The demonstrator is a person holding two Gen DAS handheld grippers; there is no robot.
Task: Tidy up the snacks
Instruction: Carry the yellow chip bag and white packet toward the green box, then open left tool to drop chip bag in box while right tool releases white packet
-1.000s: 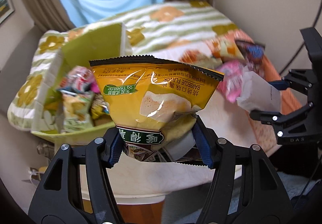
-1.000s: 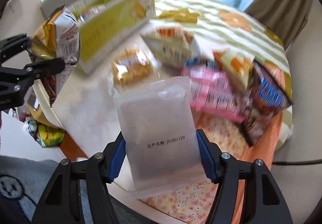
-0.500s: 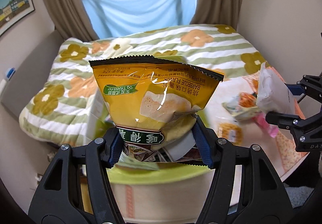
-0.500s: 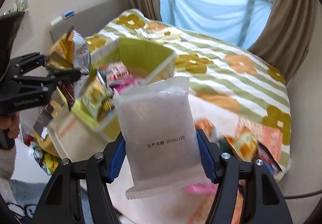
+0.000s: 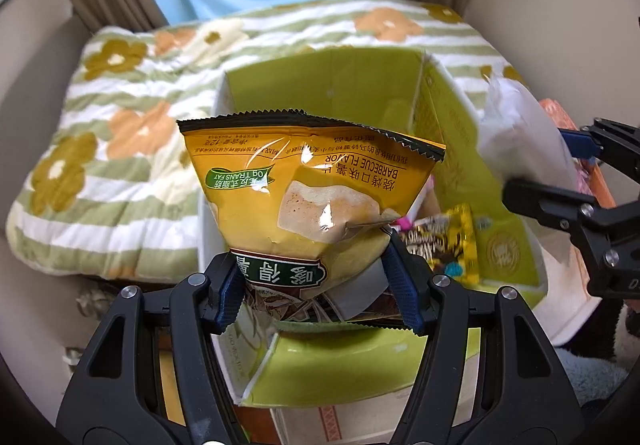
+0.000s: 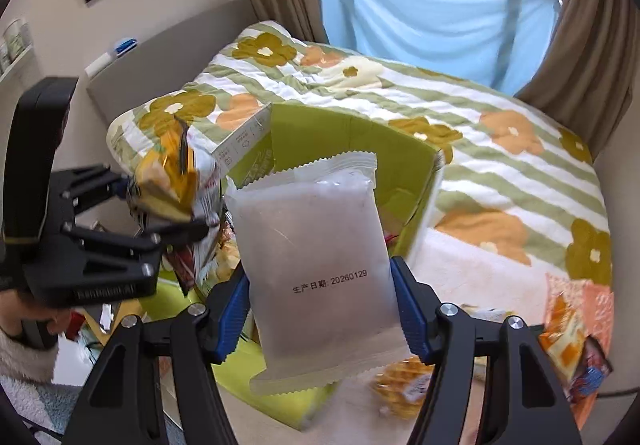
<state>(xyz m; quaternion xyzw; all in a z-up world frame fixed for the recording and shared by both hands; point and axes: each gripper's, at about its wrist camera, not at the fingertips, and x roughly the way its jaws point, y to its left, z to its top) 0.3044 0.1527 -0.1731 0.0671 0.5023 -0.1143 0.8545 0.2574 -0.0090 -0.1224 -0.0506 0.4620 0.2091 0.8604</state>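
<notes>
My left gripper point(image 5: 316, 285) is shut on a yellow barbecue chip bag point(image 5: 304, 197), hanging over the open green cardboard box point(image 5: 360, 85). My right gripper point(image 6: 322, 305) is shut on a frosted white snack packet point(image 6: 316, 257) with a printed date, held just above the same green box point(image 6: 360, 141). In the left wrist view the white packet point(image 5: 520, 137) and right gripper point(image 5: 576, 181) hover at the box's right wall. In the right wrist view the chip bag point(image 6: 176, 177) and left gripper point(image 6: 168, 205) are at the left. Snack packs point(image 5: 452, 241) lie inside the box.
A bed with a flowered green-striped quilt point(image 6: 500, 149) lies behind the box. Loose snack packs point(image 6: 568, 333) sit on the table point(image 6: 480, 277) at the right. A person's sleeve point(image 6: 20, 357) shows at the lower left. Curtains and a blue sheet point(image 6: 420, 21) cover the window.
Both grippers swept left from the loose snack pile to over the green box, each still holding its pack. The box now fills the middle of both views.
</notes>
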